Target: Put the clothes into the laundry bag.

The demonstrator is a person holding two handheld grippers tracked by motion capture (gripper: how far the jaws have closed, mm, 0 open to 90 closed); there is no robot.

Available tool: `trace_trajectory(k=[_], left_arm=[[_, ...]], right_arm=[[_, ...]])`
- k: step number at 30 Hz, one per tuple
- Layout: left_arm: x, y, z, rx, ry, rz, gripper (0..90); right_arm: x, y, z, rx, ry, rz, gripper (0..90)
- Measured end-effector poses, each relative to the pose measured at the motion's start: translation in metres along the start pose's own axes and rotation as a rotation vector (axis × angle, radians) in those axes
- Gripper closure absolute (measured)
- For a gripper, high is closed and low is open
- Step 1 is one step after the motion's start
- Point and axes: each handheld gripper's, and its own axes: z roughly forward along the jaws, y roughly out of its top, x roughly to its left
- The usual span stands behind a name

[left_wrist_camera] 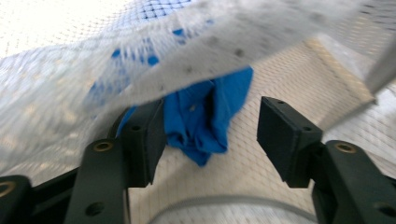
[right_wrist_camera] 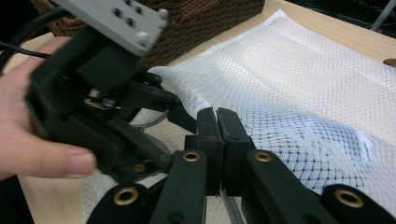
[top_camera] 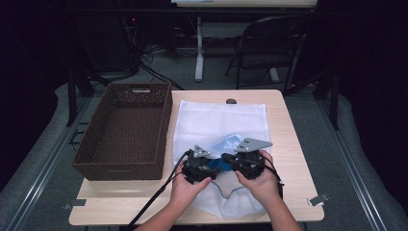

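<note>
A white mesh bag (top_camera: 221,120) lies flat on the wooden table (top_camera: 293,159), its mouth toward me. Inside it is a crumpled blue cloth (top_camera: 223,165). My right gripper (top_camera: 227,158) is shut on the bag's upper layer at the mouth and holds it raised; its jaws (right_wrist_camera: 217,121) meet on the mesh edge (right_wrist_camera: 187,93). My left gripper (top_camera: 211,169) reaches into the opening, open. In the left gripper view the blue cloth (left_wrist_camera: 201,121) lies between the spread jaws, touching the left one, under the lifted mesh (left_wrist_camera: 70,88). Blue shows through the mesh (right_wrist_camera: 299,154).
A brown wicker basket (top_camera: 125,130) stands left of the bag, nothing in it. The basket's wall (right_wrist_camera: 210,14) is close behind the left gripper (right_wrist_camera: 159,100). A folding chair (top_camera: 269,43) and a desk leg stand beyond the table's far edge.
</note>
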Motion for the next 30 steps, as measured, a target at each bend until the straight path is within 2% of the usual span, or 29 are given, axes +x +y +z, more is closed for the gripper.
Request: trace_trajectory(k=[7, 10, 14, 17, 24, 26, 29, 30], left_arm=[[-0.002, -0.007, -0.023, -0.002, -0.015, 0.04, 39.5], [-0.001, -0.011, -0.033, -0.006, -0.029, 0.037, 39.6], [0.003, -0.017, -0.045, 0.014, -0.022, 0.061, 39.6], [0.003, -0.023, -0.051, 0.014, -0.02, 0.061, 39.9], [0.006, -0.043, -0.062, 0.054, -0.026, 0.09, 40.4], [0.007, -0.048, -0.065, 0.067, -0.018, 0.11, 40.5], [0.01, -0.056, -0.07, 0.08, -0.026, 0.111, 40.7], [0.011, -0.058, -0.071, 0.078, -0.015, 0.118, 40.7]], right_arm=[[-0.002, 0.0, -0.002, -0.005, -0.006, 0.003, 89.1], [-0.002, 0.0, -0.002, -0.005, -0.006, 0.006, 89.1], [-0.002, 0.0, -0.003, -0.009, -0.009, 0.005, 89.1], [-0.002, 0.0, -0.002, -0.009, -0.009, 0.004, 89.1], [-0.002, 0.0, -0.002, -0.006, -0.007, 0.006, 89.1], [-0.002, 0.0, -0.002, -0.005, -0.007, 0.005, 89.1], [-0.001, 0.001, -0.001, -0.001, -0.006, 0.001, 89.1], [0.0, 0.001, -0.001, 0.001, -0.008, -0.002, 89.1]])
